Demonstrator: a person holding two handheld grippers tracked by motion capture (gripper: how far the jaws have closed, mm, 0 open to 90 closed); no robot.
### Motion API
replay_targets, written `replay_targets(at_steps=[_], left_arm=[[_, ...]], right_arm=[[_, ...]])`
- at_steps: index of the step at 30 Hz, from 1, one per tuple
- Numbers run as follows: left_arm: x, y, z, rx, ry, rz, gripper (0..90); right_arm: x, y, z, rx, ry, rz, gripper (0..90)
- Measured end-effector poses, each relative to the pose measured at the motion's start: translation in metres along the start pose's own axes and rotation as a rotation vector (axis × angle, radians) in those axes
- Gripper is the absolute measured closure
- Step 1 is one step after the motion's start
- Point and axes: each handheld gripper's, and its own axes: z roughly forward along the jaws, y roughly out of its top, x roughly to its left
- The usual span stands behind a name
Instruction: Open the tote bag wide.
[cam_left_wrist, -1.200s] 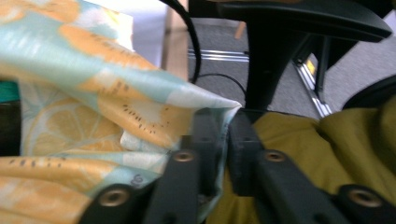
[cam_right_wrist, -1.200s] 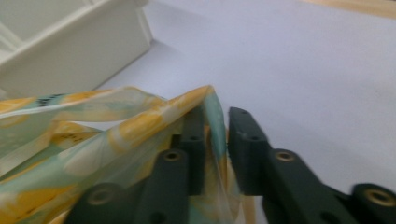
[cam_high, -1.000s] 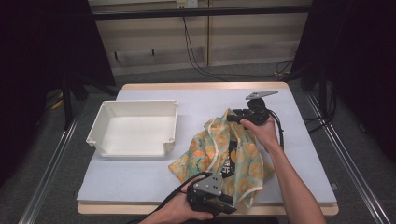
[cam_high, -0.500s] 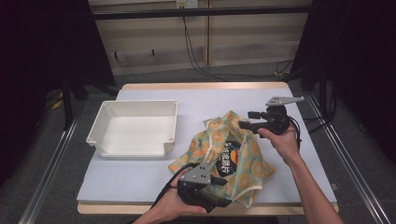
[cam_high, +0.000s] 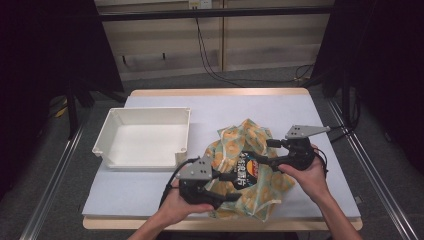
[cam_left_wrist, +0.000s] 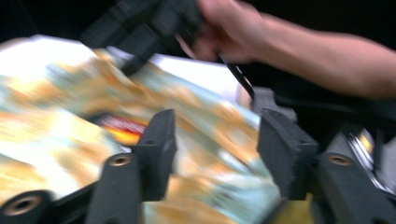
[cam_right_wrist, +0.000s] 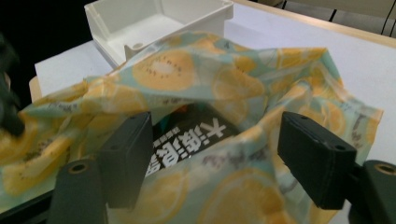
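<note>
A thin cloth (cam_high: 240, 137) printed with orange fruit slices on teal lies crumpled at the table's near right. It lies loosely around a dark packet (cam_high: 245, 170) with white lettering (cam_right_wrist: 196, 137). My left gripper (cam_high: 229, 187) points right at the cloth's near edge. Its jaws (cam_left_wrist: 217, 140) stand apart over blurred cloth and have just been closing, with nothing pinched. My right gripper (cam_high: 267, 154) points left from the cloth's right side. Its jaws (cam_right_wrist: 224, 154) have just been opening and straddle a cloth fold without pressing it.
An empty white tray (cam_high: 150, 111) sits left of the cloth, its corner also in the right gripper view (cam_right_wrist: 219, 7). A white mat (cam_high: 300, 110) covers the table, whose wooden front edge (cam_high: 150, 224) is close to my left hand. Cables run behind the table.
My right gripper let go of the cloth's far end, swung right, then came nearer. My left gripper rose and shifted left. The cloth has spread and the dark packet shows more.
</note>
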Motion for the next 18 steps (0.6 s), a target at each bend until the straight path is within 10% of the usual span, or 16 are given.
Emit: replay_targets(at_steps=[6, 13, 18], left_arm=[[0.035, -0.004, 0.011, 0.044, 0.140, 0.004, 48.5], [0.057, -0.040, 0.027, 0.154, 0.186, -0.079, 61.7], [0.059, -0.046, 0.020, 0.198, 0.236, -0.070, 85.5]], right_arm=[[0.005, -0.015, 0.004, 0.031, -0.011, 0.013, 22.5], [0.004, -0.035, 0.021, 0.101, -0.014, 0.008, 26.5], [0.004, -0.047, 0.024, 0.120, -0.049, 0.007, 53.4]])
